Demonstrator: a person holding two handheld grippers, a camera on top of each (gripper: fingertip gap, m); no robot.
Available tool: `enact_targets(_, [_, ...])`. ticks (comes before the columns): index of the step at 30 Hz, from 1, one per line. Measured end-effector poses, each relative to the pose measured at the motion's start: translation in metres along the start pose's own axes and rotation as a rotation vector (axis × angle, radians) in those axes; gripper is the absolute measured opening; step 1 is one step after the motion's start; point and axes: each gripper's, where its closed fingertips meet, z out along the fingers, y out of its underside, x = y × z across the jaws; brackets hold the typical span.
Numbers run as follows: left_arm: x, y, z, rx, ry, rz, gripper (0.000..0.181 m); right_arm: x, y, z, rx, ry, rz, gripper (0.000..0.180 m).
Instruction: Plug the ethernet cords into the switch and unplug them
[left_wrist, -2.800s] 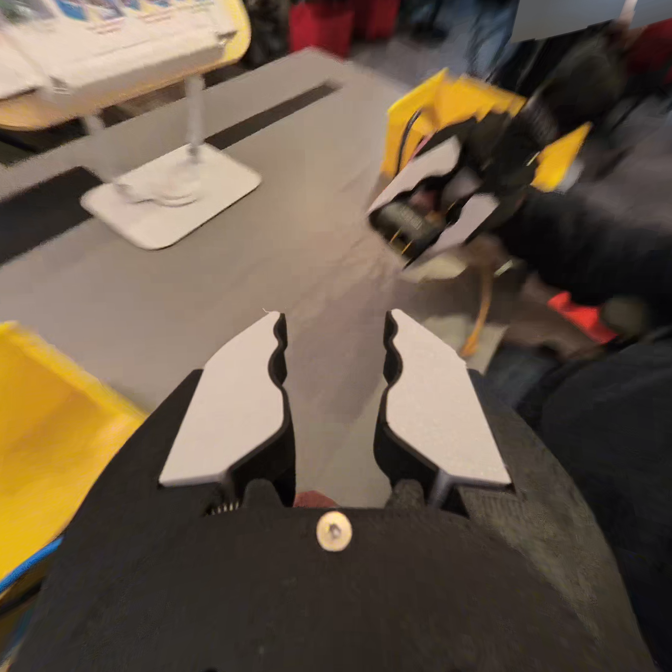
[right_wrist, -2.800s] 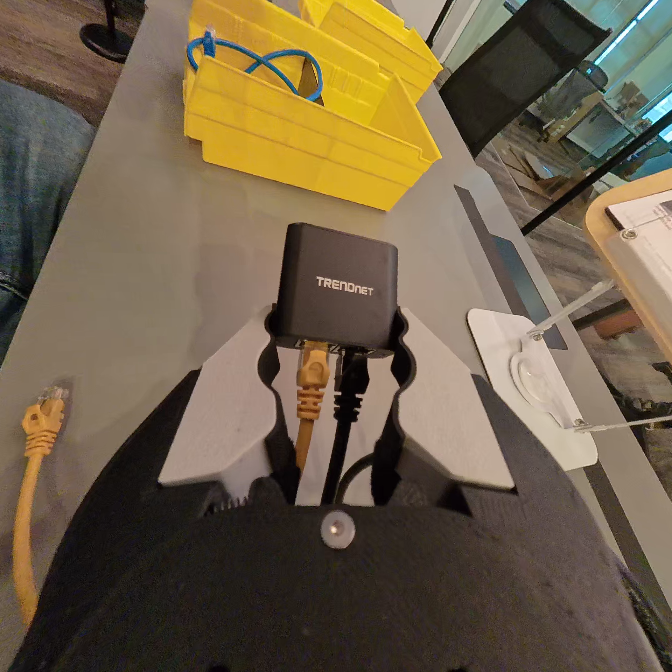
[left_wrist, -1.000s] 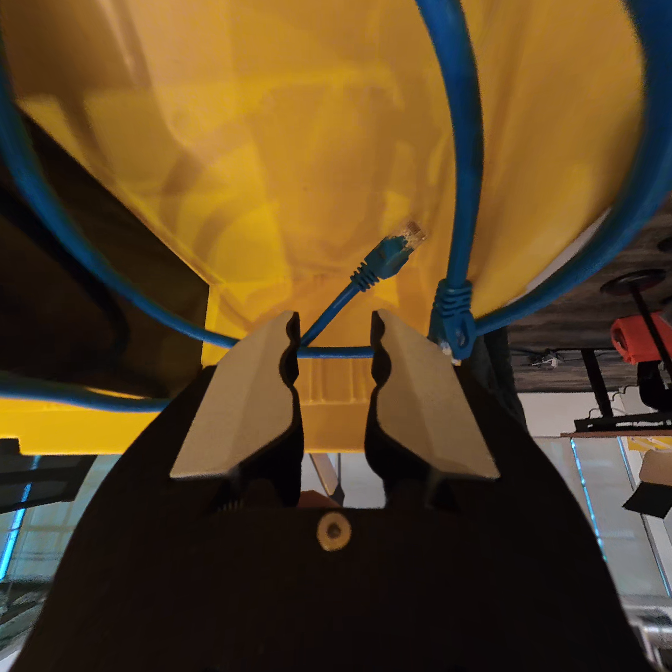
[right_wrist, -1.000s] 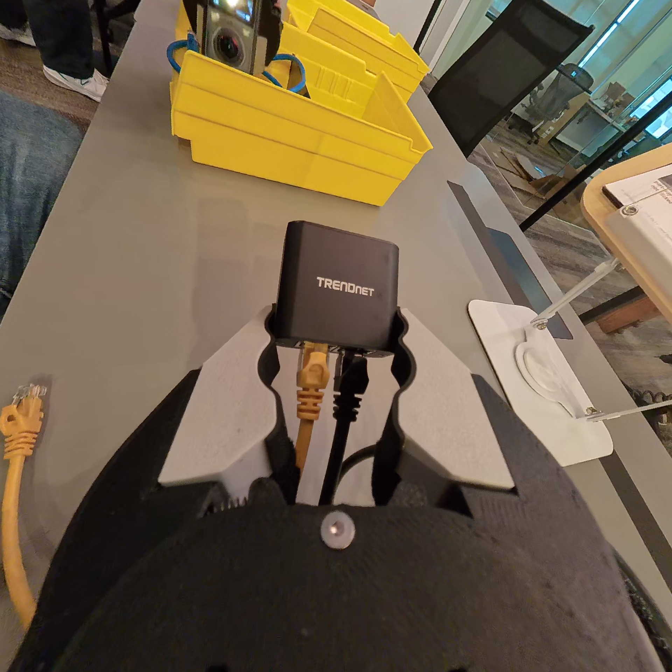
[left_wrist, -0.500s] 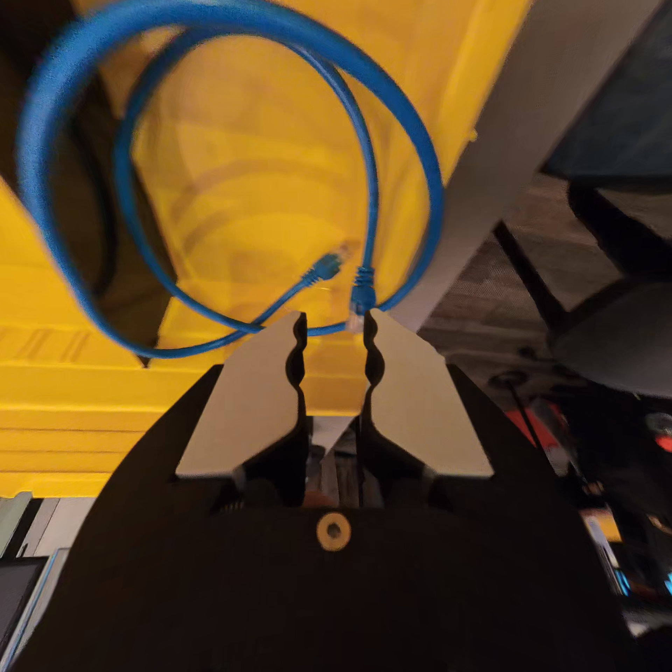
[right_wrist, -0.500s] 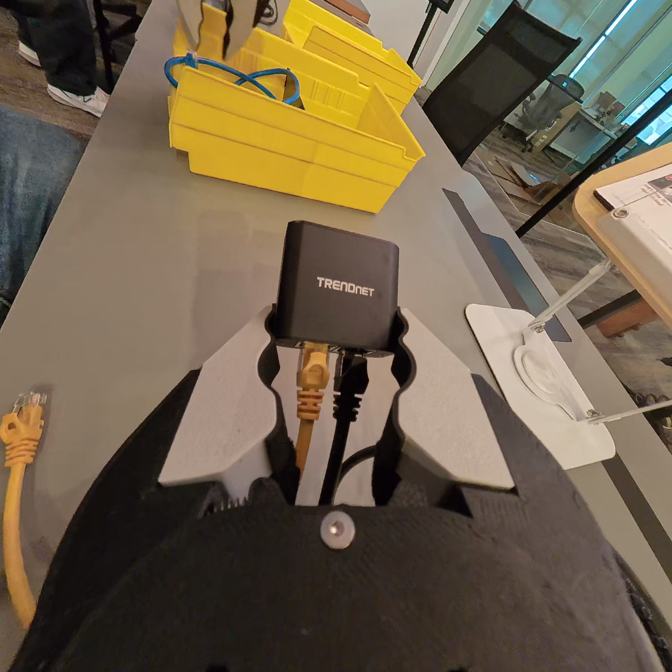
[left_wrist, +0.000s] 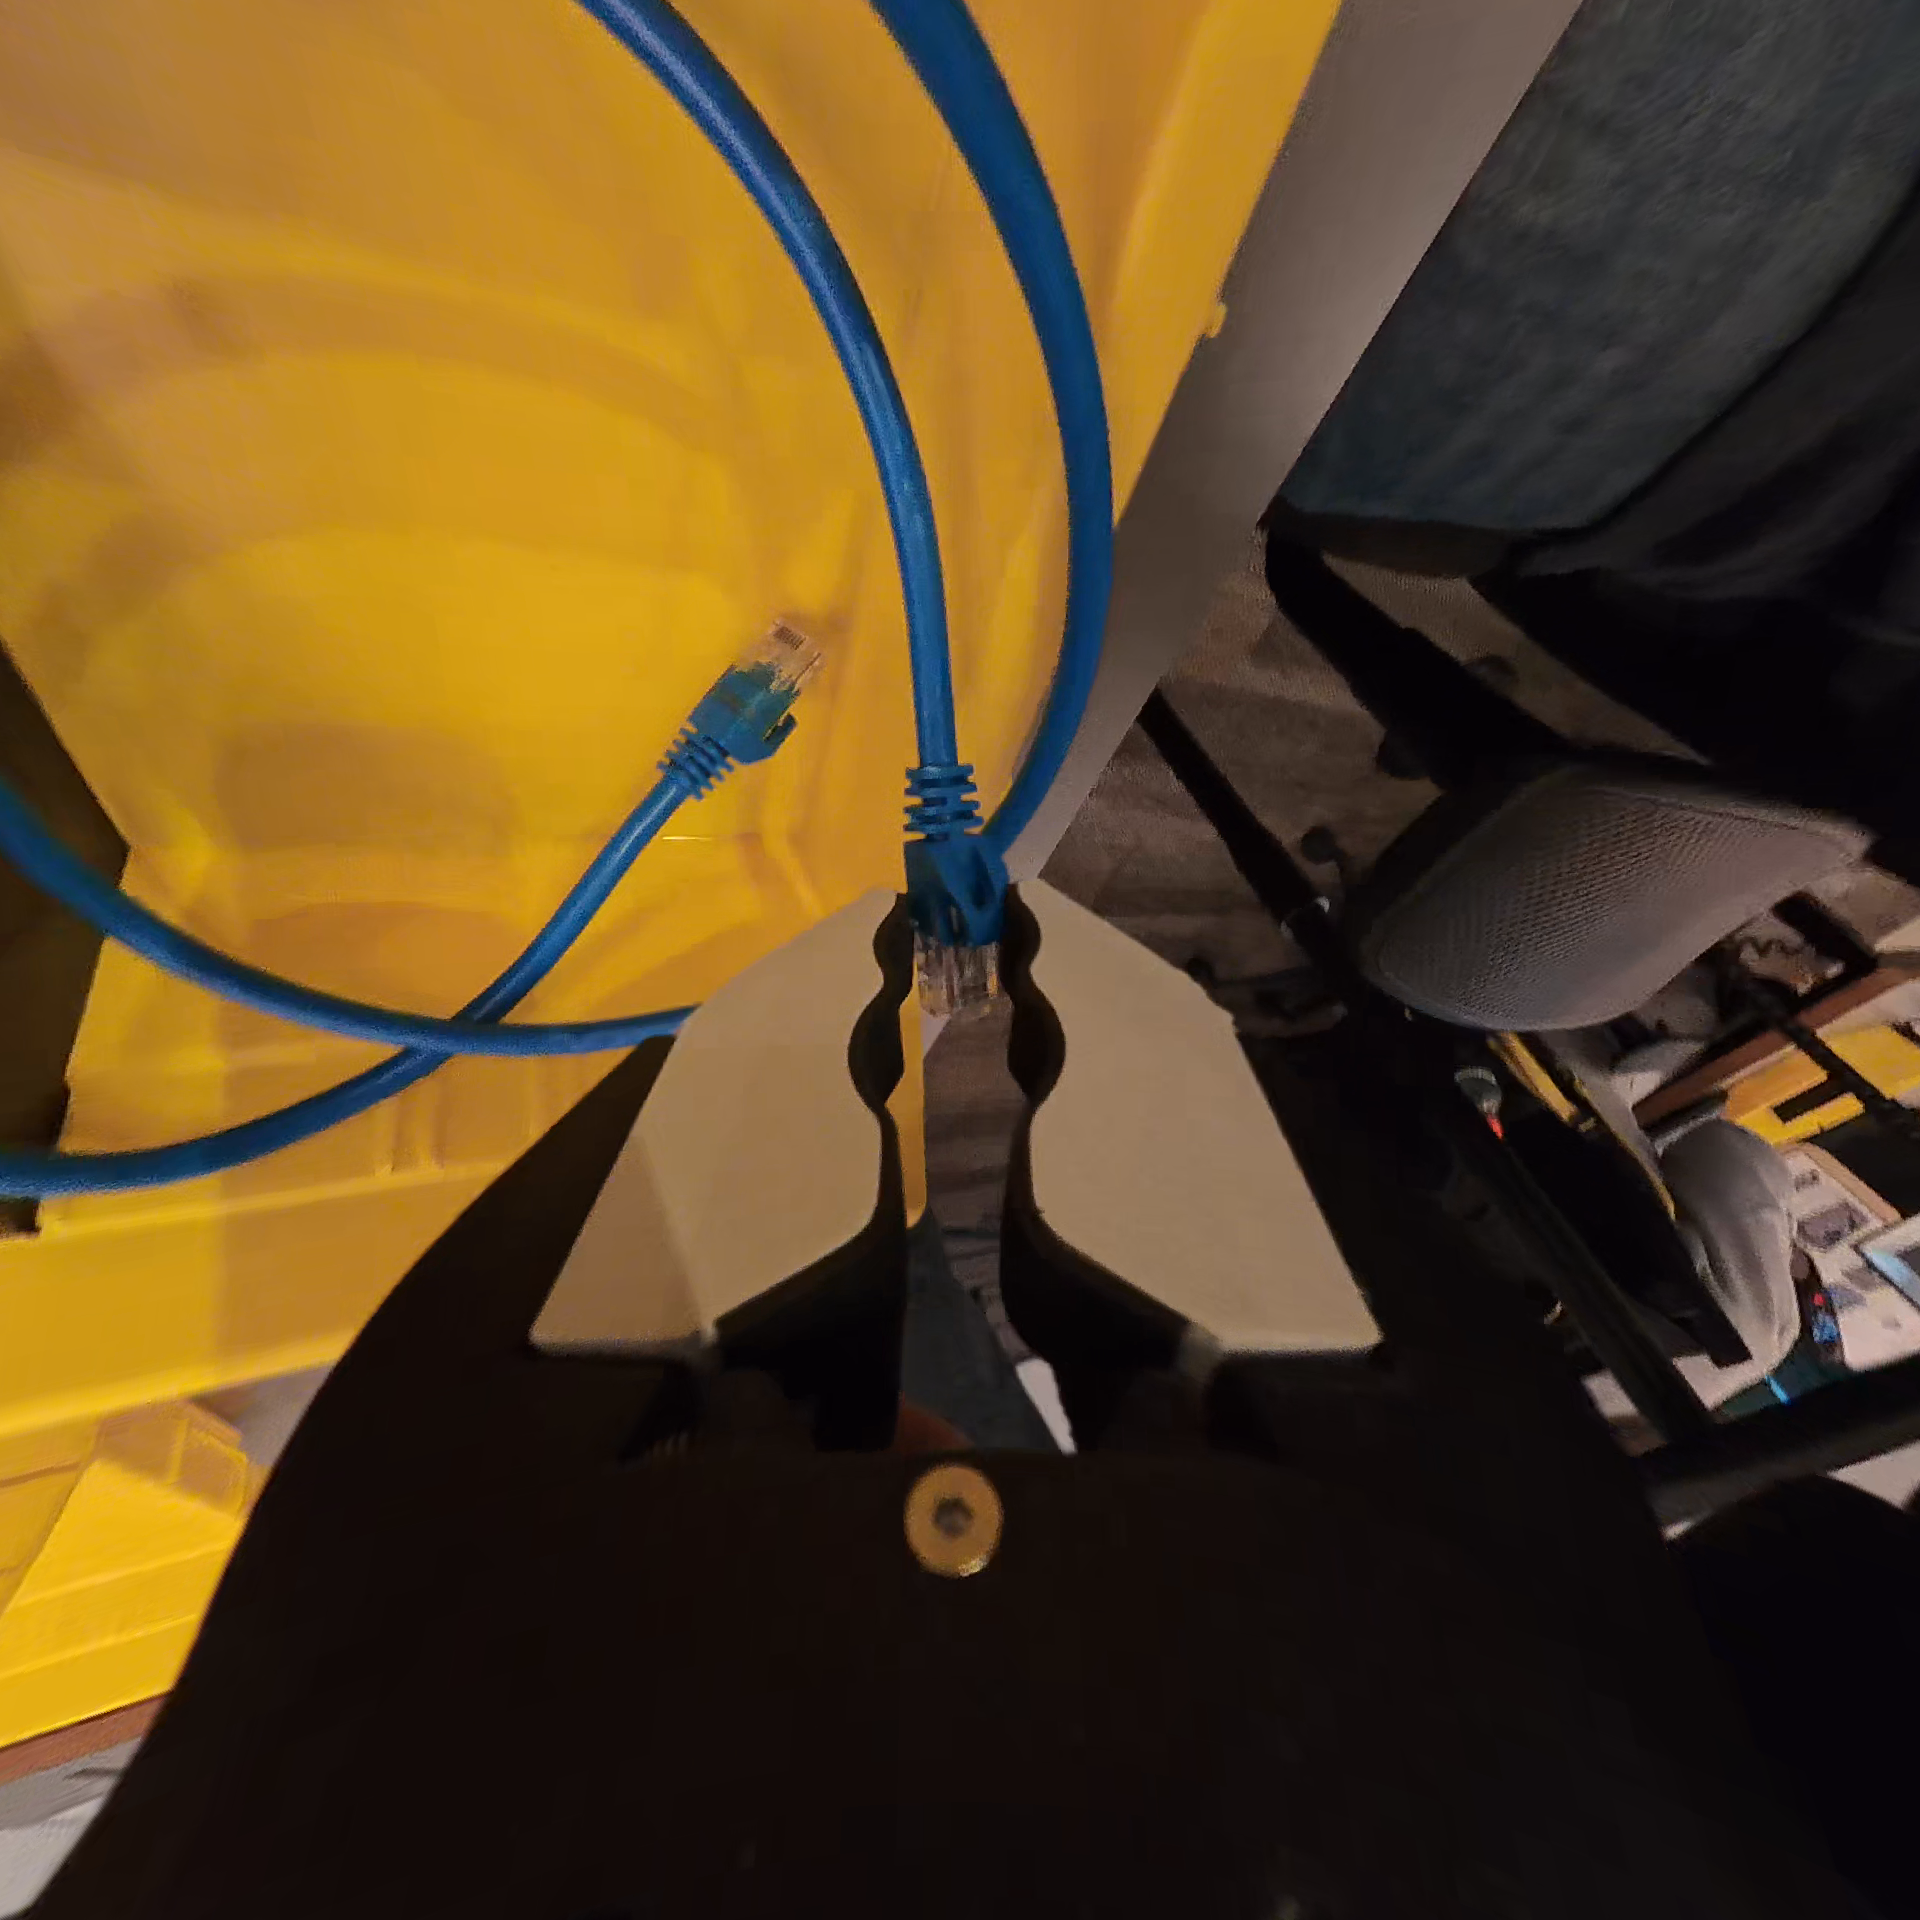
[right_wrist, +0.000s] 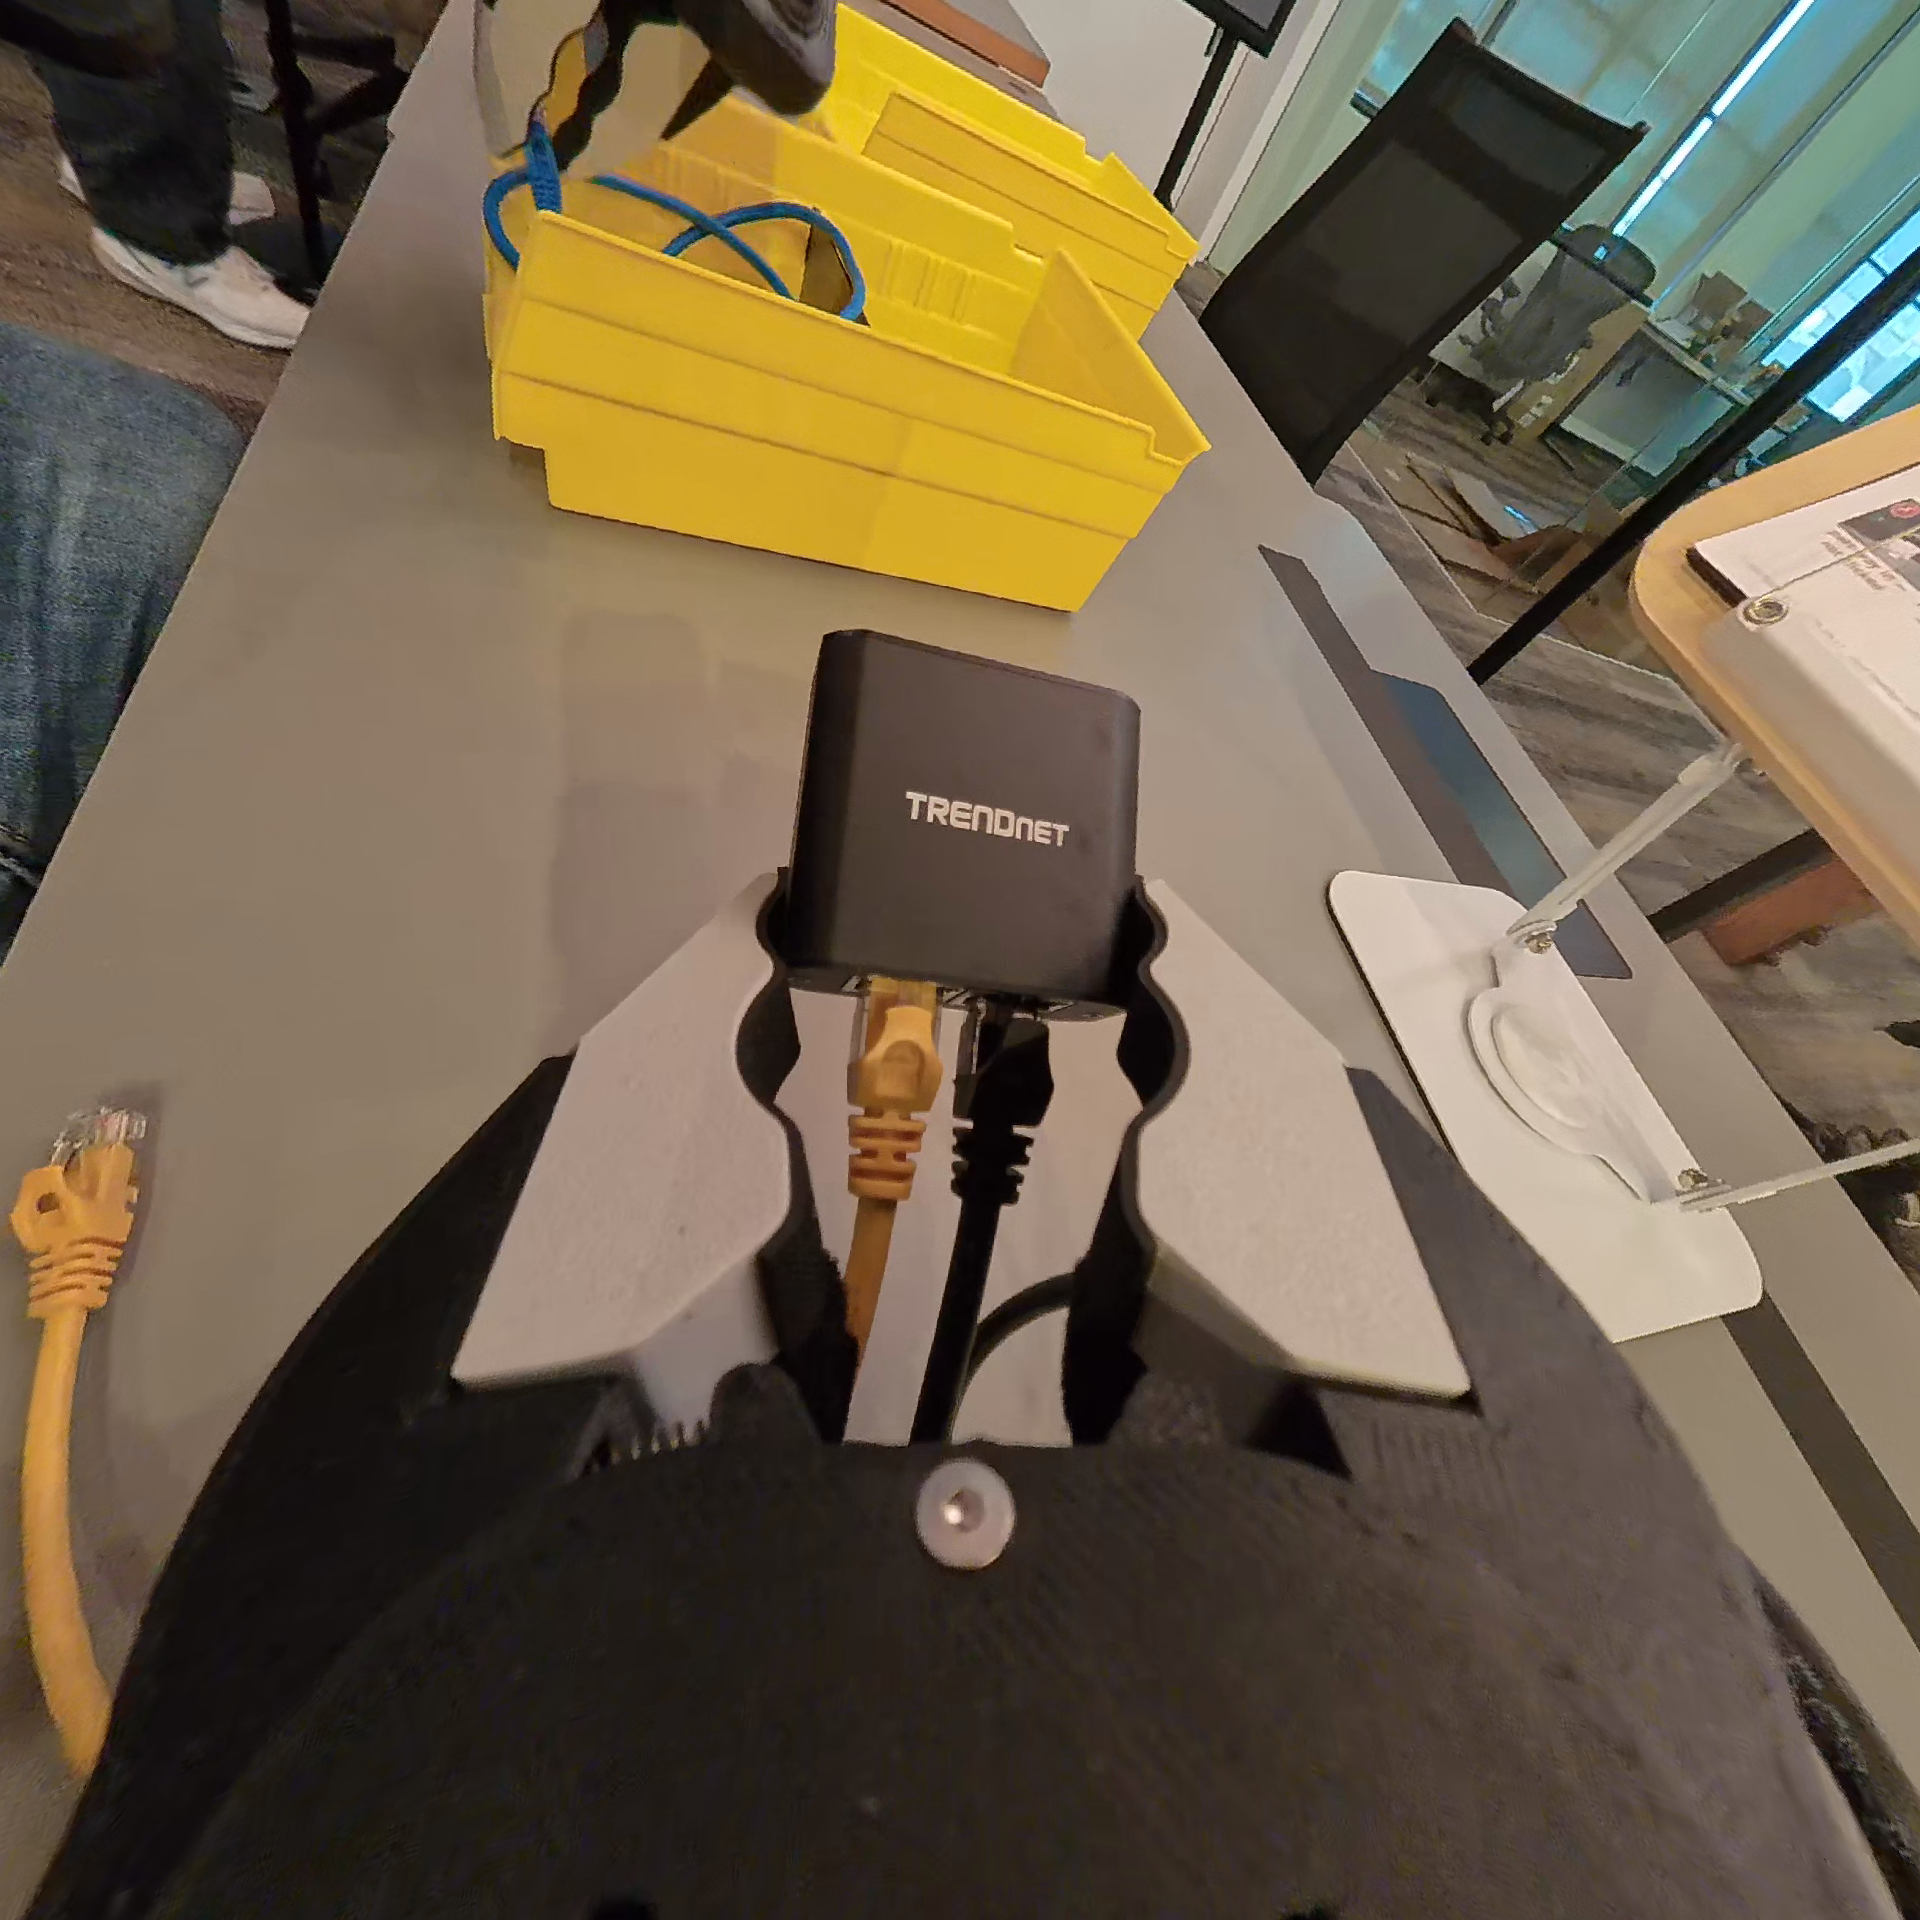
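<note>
Left gripper (left_wrist: 954, 961) clamped on blue ethernet cord's clear plug (left_wrist: 952, 940), above yellow plastic bin (left_wrist: 416, 416). Right gripper (right_wrist: 961, 935) clamped on black box-shaped switch (right_wrist: 966, 821), ports at 6 o'clock. Lift until the loops clear the bin; avoid snagging.

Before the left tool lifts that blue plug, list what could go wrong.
1. The left tool pinches only the blue plug; it may twist or slip.
2. The blue cord loops inside the yellow bin and could snag or drag it.
3. The plug's clear tip points back toward the tool, so it needs turning before reaching the switch.

Cord (left_wrist: 914, 499) blue. Bin (right_wrist: 831, 457) yellow. Switch (right_wrist: 961, 831) black; plugged cords orange (right_wrist: 894, 1091), black (right_wrist: 997, 1132). Loose cord (right_wrist: 62, 1351) orange. Bench (right_wrist: 416, 727) grey.
</note>
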Motion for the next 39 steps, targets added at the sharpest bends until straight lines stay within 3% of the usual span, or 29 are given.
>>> enact_targets(1, [-0.001, -0.001, -0.005, 0.034, -0.020, -0.010, 0.015, 0.000, 0.000, 0.000, 0.000, 0.000, 0.000, 0.061])
enact_targets(10, [0.013, -0.030, -0.100, 0.591, -0.203, -0.185, 0.014, 0.005, 0.001, -0.004, 0.006, 0.019, 0.010, 0.061])
enact_targets(18, [0.043, -0.046, -0.234, 1.128, -0.444, -0.297, 0.013, 0.007, 0.002, -0.005, 0.012, 0.034, 0.013, 0.061])
enact_targets(27, [0.096, -0.129, -0.337, 1.391, -0.664, -0.153, 0.013, 0.013, 0.002, -0.010, 0.029, 0.061, 0.019, 0.061])
enact_targets(33, [0.076, -0.191, -0.316, 1.387, -0.588, -0.211, 0.013, 0.016, 0.004, -0.019, 0.039, 0.084, 0.026, 0.061])
enact_targets(39, [0.042, -0.242, -0.231, 1.331, -0.433, -0.381, 0.013, 0.019, 0.005, -0.023, 0.043, 0.096, 0.024, 0.061])
